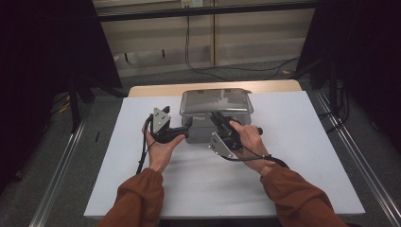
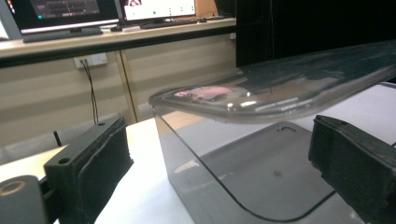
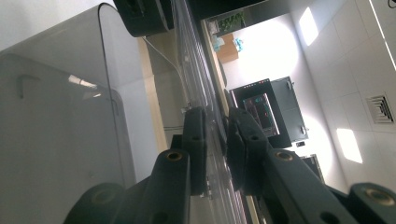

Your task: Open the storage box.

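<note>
A clear plastic box (image 1: pixel 215 130) with a clear lid (image 1: pixel 216 101) stands at the middle of the white table (image 1: pixel 293 142). My left gripper (image 1: pixel 187 126) is open at the box's front left corner. In the left gripper view the box wall (image 2: pixel 261 182) and the lid's overhanging rim (image 2: pixel 280 93) lie between the spread jaws of the left gripper (image 2: pixel 219 163), touching neither. My right gripper (image 1: pixel 216 116) sits at the front edge of the lid. It is turned on its side, and in the right gripper view the right gripper (image 3: pixel 215 121) is shut on the lid's thin rim (image 3: pixel 191 56).
A person's hands and rust-coloured sleeves (image 1: pixel 142 198) come in from the bottom. Bare table surface lies left, right and in front of the box. Behind the table a black cable (image 1: pixel 208 70) runs over the floor; dark curtains stand at both sides.
</note>
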Motion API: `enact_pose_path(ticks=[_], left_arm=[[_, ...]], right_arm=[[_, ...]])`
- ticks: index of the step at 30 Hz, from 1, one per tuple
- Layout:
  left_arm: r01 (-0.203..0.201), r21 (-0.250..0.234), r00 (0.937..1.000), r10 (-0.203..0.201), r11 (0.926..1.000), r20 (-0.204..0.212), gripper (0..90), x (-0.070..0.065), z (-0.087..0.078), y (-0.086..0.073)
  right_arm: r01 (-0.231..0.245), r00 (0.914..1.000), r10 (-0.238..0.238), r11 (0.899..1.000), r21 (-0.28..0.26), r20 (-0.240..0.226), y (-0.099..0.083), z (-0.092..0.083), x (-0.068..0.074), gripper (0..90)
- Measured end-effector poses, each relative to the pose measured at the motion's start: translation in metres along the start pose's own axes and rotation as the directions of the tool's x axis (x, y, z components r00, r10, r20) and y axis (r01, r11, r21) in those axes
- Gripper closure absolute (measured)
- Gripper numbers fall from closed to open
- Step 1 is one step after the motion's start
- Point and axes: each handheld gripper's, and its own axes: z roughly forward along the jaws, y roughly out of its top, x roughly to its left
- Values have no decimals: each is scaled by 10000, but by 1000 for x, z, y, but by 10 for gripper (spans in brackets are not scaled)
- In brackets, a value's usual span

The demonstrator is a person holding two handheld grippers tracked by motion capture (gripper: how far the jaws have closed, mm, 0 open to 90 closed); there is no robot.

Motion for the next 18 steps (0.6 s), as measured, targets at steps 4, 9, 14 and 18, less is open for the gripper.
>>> enact_pose_path(ticks=[4, 9, 14, 18], left_arm=[[63, 108, 9999, -64, 9999, 102, 78, 0, 0, -2], [-183, -152, 9994, 188, 9997, 282, 158, -4, -1, 1], [-344, -206, 9988, 351, 9992, 354, 179, -6, -1, 0], [-606, -336, 9970, 621, 9976, 457, 255, -6, -1, 1]], right_arm=[[-42, 10000, 42, 10000, 17, -10, 0, 0, 1, 769], [-160, 9999, 161, 9998, 87, -54, -1, 0, 4, 759], [-285, 9996, 286, 9995, 153, -58, -4, 0, 5, 751], [-428, 9990, 430, 9990, 106, -156, -5, 0, 5, 745]])
